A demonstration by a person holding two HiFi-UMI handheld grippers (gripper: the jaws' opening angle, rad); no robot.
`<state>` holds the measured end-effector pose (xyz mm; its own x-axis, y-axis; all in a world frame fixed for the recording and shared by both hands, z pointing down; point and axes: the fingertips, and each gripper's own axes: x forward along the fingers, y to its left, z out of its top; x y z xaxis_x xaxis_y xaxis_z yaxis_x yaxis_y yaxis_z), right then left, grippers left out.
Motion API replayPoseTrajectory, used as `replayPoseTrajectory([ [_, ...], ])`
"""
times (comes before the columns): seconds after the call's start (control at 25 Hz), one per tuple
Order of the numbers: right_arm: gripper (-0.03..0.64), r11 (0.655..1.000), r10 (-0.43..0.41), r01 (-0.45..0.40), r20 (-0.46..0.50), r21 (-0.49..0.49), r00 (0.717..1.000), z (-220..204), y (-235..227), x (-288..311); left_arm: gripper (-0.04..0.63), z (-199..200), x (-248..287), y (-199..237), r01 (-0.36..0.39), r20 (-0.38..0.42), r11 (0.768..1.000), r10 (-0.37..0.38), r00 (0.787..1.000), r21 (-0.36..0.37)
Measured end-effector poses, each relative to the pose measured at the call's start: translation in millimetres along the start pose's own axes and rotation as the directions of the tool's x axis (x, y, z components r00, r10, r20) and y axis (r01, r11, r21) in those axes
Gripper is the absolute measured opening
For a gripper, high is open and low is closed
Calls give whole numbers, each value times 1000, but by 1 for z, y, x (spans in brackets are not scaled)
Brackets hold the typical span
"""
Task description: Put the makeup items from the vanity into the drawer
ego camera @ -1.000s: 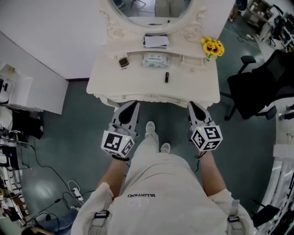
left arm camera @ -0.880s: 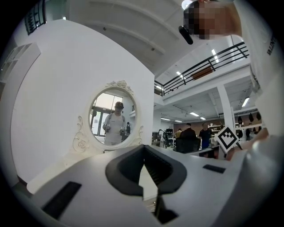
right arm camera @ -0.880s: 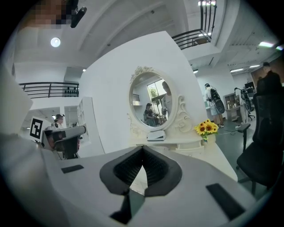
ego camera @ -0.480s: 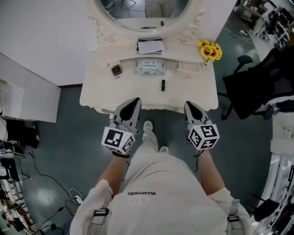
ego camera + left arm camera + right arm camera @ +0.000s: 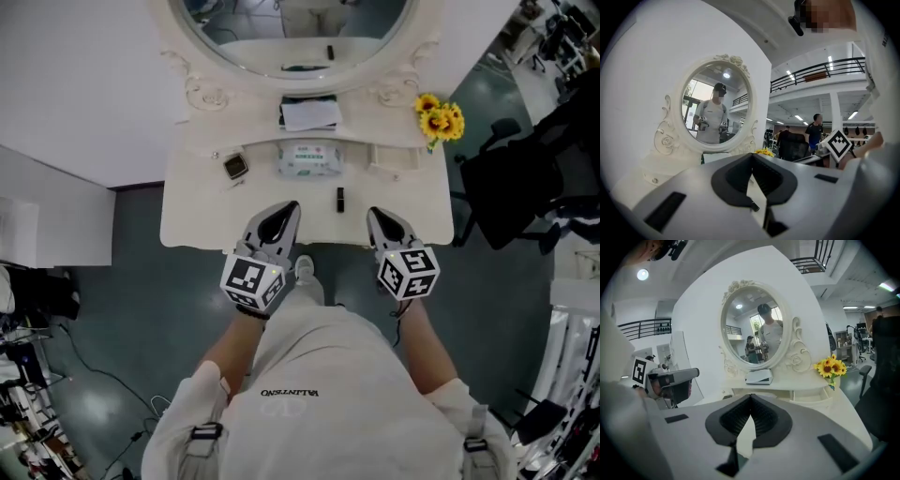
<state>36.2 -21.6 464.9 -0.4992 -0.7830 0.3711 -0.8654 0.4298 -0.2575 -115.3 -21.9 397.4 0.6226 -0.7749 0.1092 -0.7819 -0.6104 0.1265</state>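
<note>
On the white vanity (image 5: 197, 220) lie a slim black lipstick tube (image 5: 340, 199), a small dark compact (image 5: 234, 167) and a pale pack of wipes (image 5: 310, 159). A shallow drawer-like tray (image 5: 392, 159) sits in the raised shelf at the right. My left gripper (image 5: 286, 210) is shut and empty, its tip over the front edge, left of the tube. The right gripper (image 5: 375, 217), also shut and empty, hovers just right of the tube. In the left gripper view the gripper (image 5: 752, 154) points at the mirror (image 5: 716, 110). In the right gripper view the gripper (image 5: 751, 395) faces the shelf.
A white box (image 5: 309, 113) rests under the oval mirror (image 5: 291, 37). Sunflowers (image 5: 439, 117) stand at the vanity's back right. A black office chair (image 5: 511, 183) is close on the right, white cabinets (image 5: 56, 216) on the left. People stand in the background of the left gripper view.
Both grippers have moved forward from in front of the vanity to over its front edge, and the vanity now sits closer in the head view. The jaws stayed shut.
</note>
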Motion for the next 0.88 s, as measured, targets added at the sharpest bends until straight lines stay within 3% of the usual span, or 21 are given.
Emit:
replayPoseTrajectory([
  [0.36, 9, 999, -31, 34, -117, 18, 993, -16, 0, 66, 2, -59, 47, 39, 13, -145, 994, -29, 989, -109],
  [0.64, 23, 995, -68, 80, -172, 60, 983, -24, -9, 91, 2, -75, 68, 58, 52, -188, 989, -78, 979, -141],
  [0.88, 214, 994, -22, 53, -293, 98, 956, -48, -9, 104, 2, -92, 75, 57, 55, -237, 985, -94, 967, -165],
])
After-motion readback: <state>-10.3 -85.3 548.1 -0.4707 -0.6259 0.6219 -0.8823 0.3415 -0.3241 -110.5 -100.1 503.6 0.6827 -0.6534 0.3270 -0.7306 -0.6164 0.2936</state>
